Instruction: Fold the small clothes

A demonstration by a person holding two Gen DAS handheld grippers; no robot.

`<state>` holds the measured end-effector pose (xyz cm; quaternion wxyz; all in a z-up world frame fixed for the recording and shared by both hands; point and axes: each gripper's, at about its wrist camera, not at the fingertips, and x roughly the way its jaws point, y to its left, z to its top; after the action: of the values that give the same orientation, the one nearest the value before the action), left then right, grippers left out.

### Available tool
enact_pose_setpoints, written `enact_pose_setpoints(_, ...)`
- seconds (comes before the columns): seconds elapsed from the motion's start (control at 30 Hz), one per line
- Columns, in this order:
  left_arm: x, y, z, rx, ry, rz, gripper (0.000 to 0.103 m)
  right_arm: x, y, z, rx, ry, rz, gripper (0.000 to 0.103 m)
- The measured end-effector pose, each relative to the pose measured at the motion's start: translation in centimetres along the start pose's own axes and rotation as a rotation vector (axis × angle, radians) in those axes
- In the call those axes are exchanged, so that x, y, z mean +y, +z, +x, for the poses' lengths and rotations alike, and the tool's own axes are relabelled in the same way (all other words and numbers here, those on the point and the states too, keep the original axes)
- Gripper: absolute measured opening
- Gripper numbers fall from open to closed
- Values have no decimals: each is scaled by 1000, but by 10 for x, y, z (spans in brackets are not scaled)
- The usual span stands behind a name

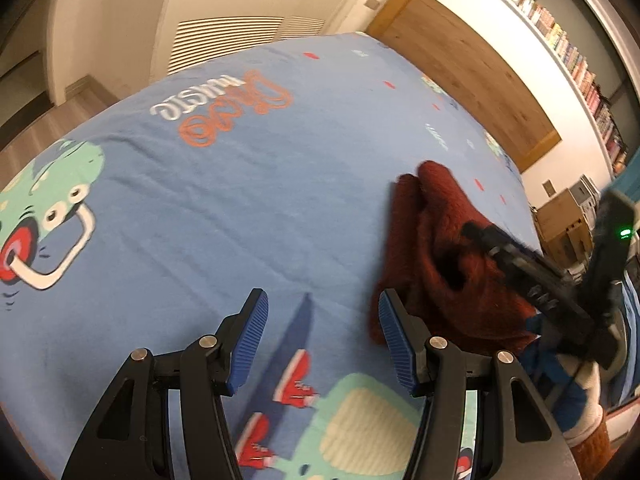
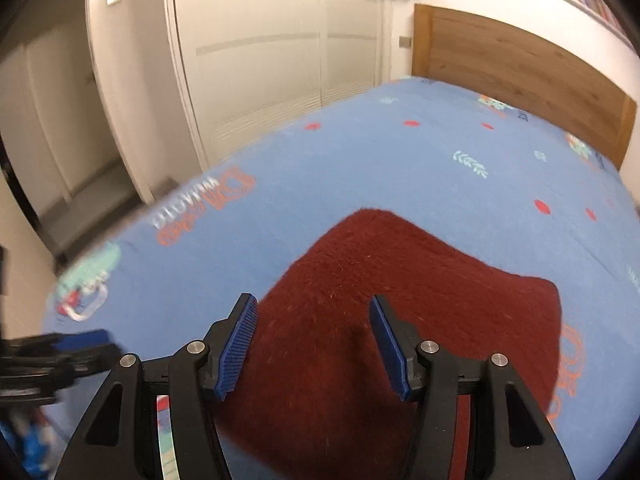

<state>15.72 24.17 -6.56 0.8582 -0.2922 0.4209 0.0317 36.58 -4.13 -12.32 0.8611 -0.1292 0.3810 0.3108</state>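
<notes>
The dark red garment [image 2: 404, 312] lies rumpled on the blue bed sheet [image 2: 360, 160]. Right gripper [image 2: 312, 344] hovers over it, left gripper [image 1: 322, 344] just left of it — both jaws wide, empty. A one-layer pinch could drag the fuzzy cloth askew — spoiling the fold.

The dark red garment [image 2: 400, 320] is fuzzy, napped cloth, matt all over. The bed sheet [image 1: 240, 208] under it is smooth printed cotton-like fabric (faintly creased). Each gripper [image 1: 322, 344] has matt black plastic arms, ribbed blue rubbery pads [image 2: 240, 344] and shiny metal pins. The headboard [image 2: 520, 64] is satin wood.
</notes>
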Motion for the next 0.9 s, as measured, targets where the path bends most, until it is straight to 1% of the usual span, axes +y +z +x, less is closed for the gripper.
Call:
enact_pose_setpoints(0.03, 3, 0, 0, 0, 4, -5, 52, 5, -2, 12, 32, 8, -9, 60)
enact_pose_setpoints(0.07, 7, 0, 0, 0, 7, -11, 52, 12, -8, 27, 84, 30, -22, 60)
enact_pose_setpoints(0.1, 10, 1, 0, 1, 8, -17, 52, 22, -21, 40, 151, 55, -55, 61)
enact_pose_setpoints(0.13, 12, 0, 1, 2, 7, -21, 52, 36, -36, 44, 177, 66, -110, 63)
enact_pose_setpoints(0.2, 13, 1, 1, 2, 8, -22, 52, 61, -61, 40, 175, 31, -236, 63)
enact_pose_setpoints(0.23, 12, 1, 1, 2, 8, -22, 52, 64, -68, 36, 172, 49, -228, 63)
enact_pose_setpoints(0.27, 11, 1, 2, 4, 8, -23, 52, 63, -73, 32, 175, 82, -191, 63)
enact_pose_setpoints(0.33, 6, 2, 3, 5, 5, -20, 52, 63, -76, 25, 175, 110, -169, 63)
enact_pose_setpoints(0.37, 3, 1, 2, 4, 2, -16, 52, 62, -77, 24, 182, 127, -161, 63)
enact_pose_setpoints(0.4, -1, 1, 2, 3, -2, -8, 52, 61, -81, 22, 199, 165, -150, 63)
enact_pose_setpoints(0.43, -4, 2, 2, 2, -5, 0, 52, 60, -84, 19, 200, 165, -159, 63)
enact_pose_setpoints(0.47, -9, 3, 3, 3, -7, 14, 52, 58, -85, 17, 192, 163, -161, 63)
enact_pose_setpoints(0.57, -22, 4, 4, 1, -26, 44, 52, 37, -70, 0, 133, 197, -58, 62)
enact_pose_setpoints(0.63, -30, 4, 4, -1, -45, 63, 52, 24, -58, -24, 69, 211, -20, 62)
enact_pose_setpoints(0.7, -41, 4, 4, -5, -69, 93, 55, 12, -54, -45, 19, 202, -4, 62)
enact_pose_setpoints(0.8, -57, 4, 8, -7, -97, 139, 55, -21, -53, -73, -37, 131, 37, 62)
enact_pose_setpoints(0.83, -62, 4, 10, -5, -102, 154, 55, -37, -55, -80, -45, 79, 58, 63)
enact_pose_setpoints(0.9, -74, 5, 20, 6, -107, 187, 55, -59, -60, -80, -32, 5, 86, 64)
